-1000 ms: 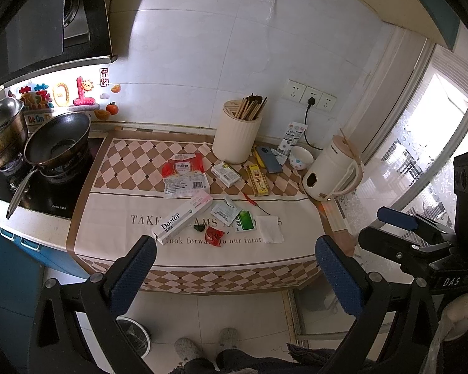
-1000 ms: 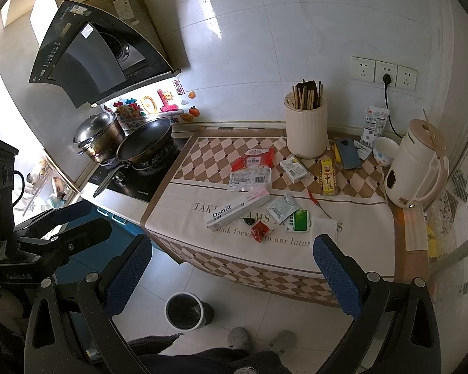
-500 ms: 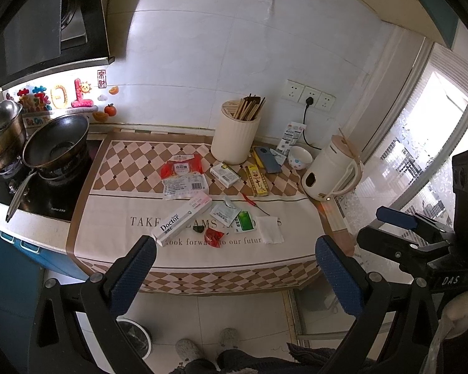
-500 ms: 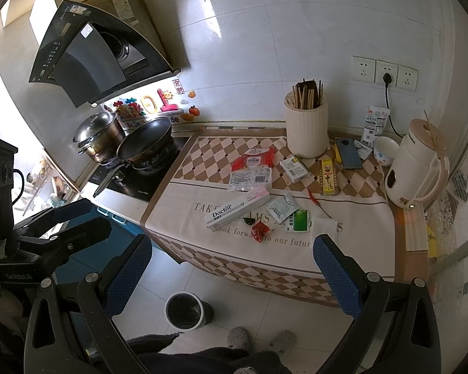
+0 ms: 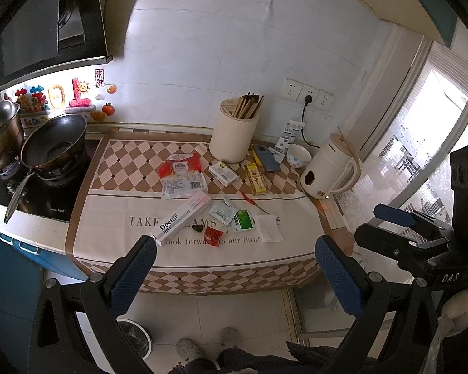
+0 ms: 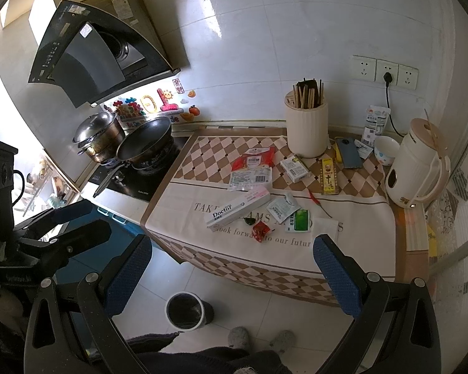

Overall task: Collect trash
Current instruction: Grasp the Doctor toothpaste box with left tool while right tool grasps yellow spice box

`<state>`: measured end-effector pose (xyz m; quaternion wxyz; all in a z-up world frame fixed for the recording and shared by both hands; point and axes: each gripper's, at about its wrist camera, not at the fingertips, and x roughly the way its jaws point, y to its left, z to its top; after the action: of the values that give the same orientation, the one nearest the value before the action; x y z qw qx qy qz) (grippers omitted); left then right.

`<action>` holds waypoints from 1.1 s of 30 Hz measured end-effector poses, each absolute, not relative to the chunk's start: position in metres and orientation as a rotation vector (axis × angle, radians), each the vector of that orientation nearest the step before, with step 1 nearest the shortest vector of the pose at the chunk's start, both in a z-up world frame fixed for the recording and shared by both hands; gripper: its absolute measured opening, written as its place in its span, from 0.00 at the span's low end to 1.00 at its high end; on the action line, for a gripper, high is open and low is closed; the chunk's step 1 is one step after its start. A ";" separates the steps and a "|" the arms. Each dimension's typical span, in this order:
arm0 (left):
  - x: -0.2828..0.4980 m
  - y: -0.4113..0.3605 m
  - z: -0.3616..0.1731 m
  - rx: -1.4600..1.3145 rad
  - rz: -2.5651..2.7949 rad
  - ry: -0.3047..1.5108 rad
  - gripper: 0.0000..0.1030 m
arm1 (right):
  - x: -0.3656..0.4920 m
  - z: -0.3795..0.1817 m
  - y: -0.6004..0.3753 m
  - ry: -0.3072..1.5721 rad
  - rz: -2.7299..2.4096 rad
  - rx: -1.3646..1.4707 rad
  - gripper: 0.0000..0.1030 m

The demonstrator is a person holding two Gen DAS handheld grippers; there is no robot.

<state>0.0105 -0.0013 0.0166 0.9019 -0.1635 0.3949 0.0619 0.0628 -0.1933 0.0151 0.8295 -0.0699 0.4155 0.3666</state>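
Litter lies on the patterned counter cloth (image 5: 115, 218): a white "Doctor" box (image 5: 184, 215) (image 6: 237, 207), a red crumpled wrapper (image 5: 213, 235) (image 6: 260, 230), a green sachet (image 5: 244, 220) (image 6: 300, 220), a white tissue (image 5: 267, 233), a pale sachet (image 5: 224, 211) and red-and-clear packets (image 5: 181, 174) (image 6: 251, 170). A small round bin (image 6: 185, 310) (image 5: 134, 336) stands on the floor in front of the counter. My left gripper (image 5: 234, 268) and right gripper (image 6: 232, 272) are both open and empty, held well back from the counter.
Behind the litter stand a cream chopstick holder (image 5: 234, 134), a cream kettle (image 5: 327, 171), a small bowl (image 5: 298, 155), a phone (image 5: 266, 160) and a yellow strip (image 5: 255, 179). A wok (image 5: 53, 146) and steel pot (image 6: 98, 134) sit on the hob at left. A person's slippers (image 6: 260, 338) show below.
The left wrist view has shifted very slightly, with the counter sitting a little lower and to the left in frame. The right gripper and the litter have not moved.
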 end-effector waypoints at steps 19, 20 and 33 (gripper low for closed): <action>0.119 0.041 -0.098 0.026 0.419 1.000 1.00 | 0.116 -0.045 -0.195 0.957 0.525 -0.046 1.00; 0.133 0.043 -0.113 0.047 0.407 1.037 1.00 | 0.129 -0.055 -0.195 0.980 0.515 -0.040 1.00; 0.278 0.057 -0.307 0.204 0.245 1.561 0.82 | 0.356 -0.203 -0.178 1.262 0.395 -0.121 1.00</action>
<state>0.2780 0.0568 -0.3075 0.6992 0.0914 0.7004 0.1099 0.3564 -0.1775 -0.2027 0.7876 -0.0562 0.5857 0.1832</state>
